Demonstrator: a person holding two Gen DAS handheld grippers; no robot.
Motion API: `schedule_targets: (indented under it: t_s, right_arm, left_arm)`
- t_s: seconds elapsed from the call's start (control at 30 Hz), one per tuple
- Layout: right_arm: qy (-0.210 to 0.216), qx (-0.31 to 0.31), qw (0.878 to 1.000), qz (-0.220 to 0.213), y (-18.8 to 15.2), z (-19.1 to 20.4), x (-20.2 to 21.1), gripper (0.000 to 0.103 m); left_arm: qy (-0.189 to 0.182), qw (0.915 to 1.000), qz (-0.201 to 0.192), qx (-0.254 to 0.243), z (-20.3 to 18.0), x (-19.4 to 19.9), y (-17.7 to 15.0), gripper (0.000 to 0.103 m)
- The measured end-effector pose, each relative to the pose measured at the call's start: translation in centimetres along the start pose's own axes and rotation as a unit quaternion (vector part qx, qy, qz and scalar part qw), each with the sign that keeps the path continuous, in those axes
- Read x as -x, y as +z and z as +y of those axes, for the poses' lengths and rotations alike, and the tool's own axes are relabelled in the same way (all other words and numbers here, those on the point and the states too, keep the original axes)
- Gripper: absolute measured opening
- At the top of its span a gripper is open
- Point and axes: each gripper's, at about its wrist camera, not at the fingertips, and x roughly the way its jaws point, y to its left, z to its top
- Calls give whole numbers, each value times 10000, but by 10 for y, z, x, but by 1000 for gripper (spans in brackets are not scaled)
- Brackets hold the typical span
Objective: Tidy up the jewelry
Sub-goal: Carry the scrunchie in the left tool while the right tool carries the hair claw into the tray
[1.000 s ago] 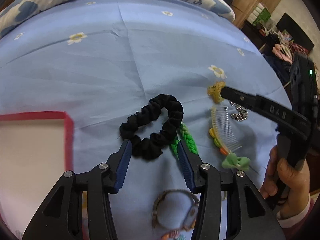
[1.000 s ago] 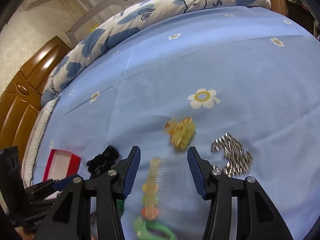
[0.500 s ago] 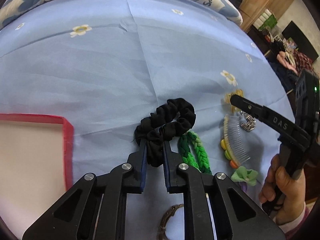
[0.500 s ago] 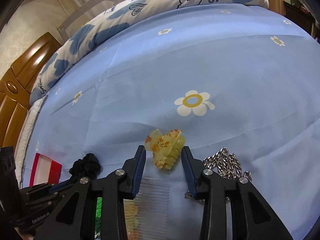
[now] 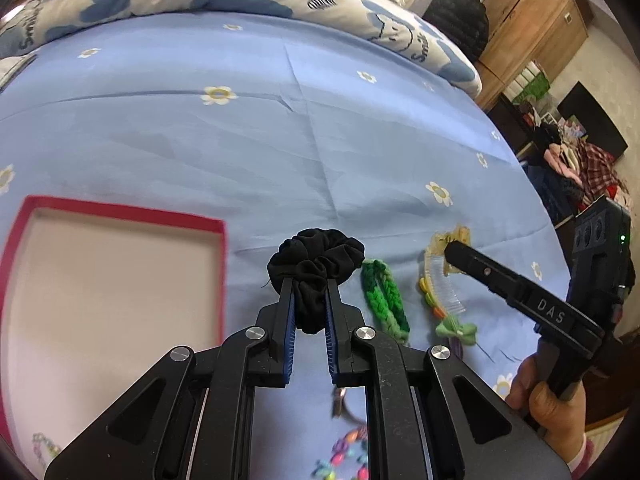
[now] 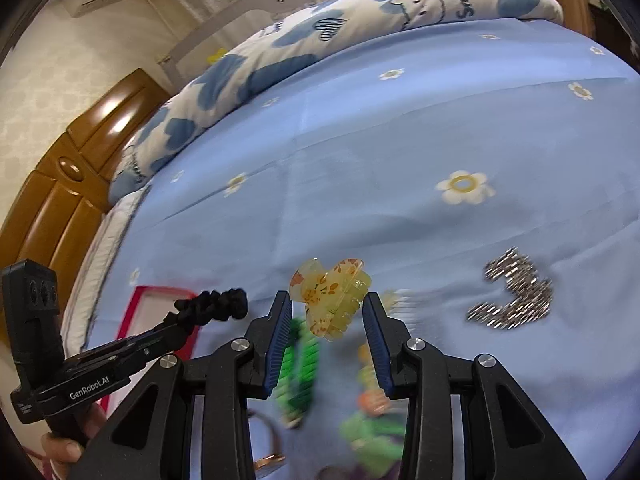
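A: Status on both tools?

B: Left tool is pinched on the black scrunchie, which is bunched between the pads and off the sheet. Right tool is clamped on the yellow claw clip, held at a tilt above the bed.

A: Where's the box relative to them?

B: Red-rimmed box lies to the left of the left tool and close to it. Its long axis runs roughly away from the camera, and the open floor looks mostly bare. I'd say the left hand goes first. It's the nearer one, and the move is a short sideways carry over the right-hand rim. The right tool has to cross the whole row of items to get there.

A: What's left on the sheet?

B: Green braid, clear comb and a green bow, all between the two tools. Beads and a ring-shaped piece sit under the left tool, but they're blurred and I can't identify them.

A: Any difference between views?

B: Only the right view shows the silver chain, which is off to the right, well apart from the box. Only the left view shows the inside of the box. The right one catches just a corner of it behind the scrunchie.
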Motion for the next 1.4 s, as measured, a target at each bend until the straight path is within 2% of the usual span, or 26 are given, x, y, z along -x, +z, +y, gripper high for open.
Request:
schedule_targets:
  t_s: [0.37, 0.7, 1.07, 1.2, 1.4]
  right_arm:
    - [481, 397, 9979, 161, -20, 68, -3, 37]
    - [759, 718, 9939, 356, -30, 121, -23, 37]
    - [993, 1148, 9859, 710, -46, 176, -55, 37]
    - [951, 1272, 9826, 960, -54, 191, -77, 37]
    - [813, 1530, 9774, 1211, -66, 208, -101, 37]
  left_arm:
    - [9, 9984, -320, 472, 42, 48, -17, 11]
    - [256, 9954, -513, 771, 84, 73, -26, 11]
    - [594, 9902, -610, 1110, 131, 79, -33, 11]
    - [758, 9891, -579, 1118, 142, 75, -35, 11]
    - [800, 9884, -426, 1222, 158, 64, -43, 11]
